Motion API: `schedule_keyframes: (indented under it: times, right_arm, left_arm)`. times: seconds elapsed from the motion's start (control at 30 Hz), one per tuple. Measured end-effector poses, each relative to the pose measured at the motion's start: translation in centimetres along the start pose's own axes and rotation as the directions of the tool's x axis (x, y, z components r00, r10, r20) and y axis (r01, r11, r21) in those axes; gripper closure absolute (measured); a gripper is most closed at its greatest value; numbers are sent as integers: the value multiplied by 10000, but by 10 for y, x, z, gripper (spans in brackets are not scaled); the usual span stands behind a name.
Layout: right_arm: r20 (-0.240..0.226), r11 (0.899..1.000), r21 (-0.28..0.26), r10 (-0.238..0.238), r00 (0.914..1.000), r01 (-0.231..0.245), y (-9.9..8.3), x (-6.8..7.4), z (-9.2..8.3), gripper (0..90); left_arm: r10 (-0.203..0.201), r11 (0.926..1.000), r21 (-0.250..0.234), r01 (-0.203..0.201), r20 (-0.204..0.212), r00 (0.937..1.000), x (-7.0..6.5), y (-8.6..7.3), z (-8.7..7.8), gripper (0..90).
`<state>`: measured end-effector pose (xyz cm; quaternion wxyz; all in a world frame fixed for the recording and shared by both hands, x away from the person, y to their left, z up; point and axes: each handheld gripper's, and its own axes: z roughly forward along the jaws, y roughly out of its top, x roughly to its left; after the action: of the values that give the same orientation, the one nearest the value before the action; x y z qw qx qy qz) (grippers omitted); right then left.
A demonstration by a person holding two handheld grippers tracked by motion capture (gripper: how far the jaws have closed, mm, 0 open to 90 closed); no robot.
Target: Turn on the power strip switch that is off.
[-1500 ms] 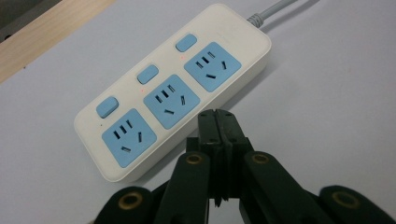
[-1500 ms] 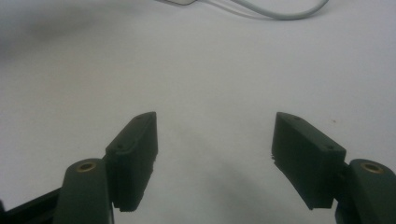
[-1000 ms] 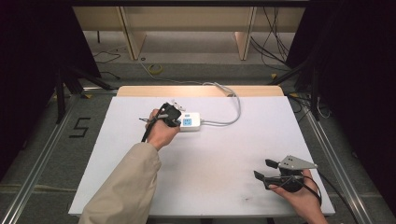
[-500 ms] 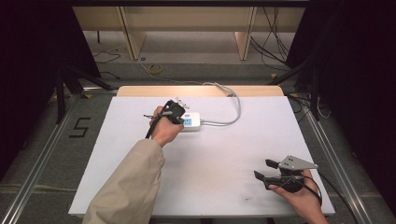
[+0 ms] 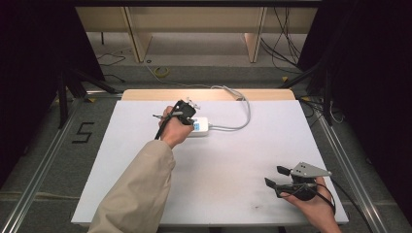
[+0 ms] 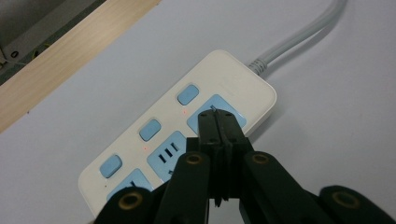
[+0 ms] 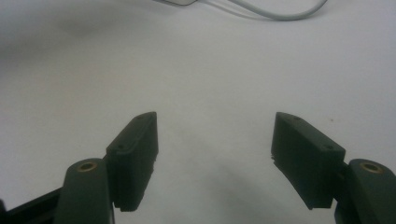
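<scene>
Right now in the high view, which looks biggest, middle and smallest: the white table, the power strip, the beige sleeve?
1. White table, easily the biggest.
2. Beige sleeve, though it is nearer the camera.
3. Power strip, smallest, partly hidden by the left gripper.

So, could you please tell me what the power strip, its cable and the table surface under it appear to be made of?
The power strip looks like smooth cream moulded plastic with rounded edges and a soft sheen; its buttons and socket faces are pale blue, likely plastic too. Its cable seems grey rubbery or vinyl sheathing, bending in a loose curve. The table surface is a matt white board, possibly laminate, over a light wood-look edge.
</scene>
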<state>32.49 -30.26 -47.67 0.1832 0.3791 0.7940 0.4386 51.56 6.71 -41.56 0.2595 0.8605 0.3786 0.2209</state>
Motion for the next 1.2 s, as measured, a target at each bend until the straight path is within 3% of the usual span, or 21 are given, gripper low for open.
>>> schedule_keyframes:
  times: [0.8,1.2]
  right_arm:
    - [21,9999,-107,57,10000,-57,-2,1,-5,330]
    - [22,9999,-91,92,10000,-92,-2,0,-5,332]
  left_arm:
    - [-82,9997,238,83,-55,10000,3,16,15,899]
    - [27,9997,235,-22,-196,9998,10,25,14,899]
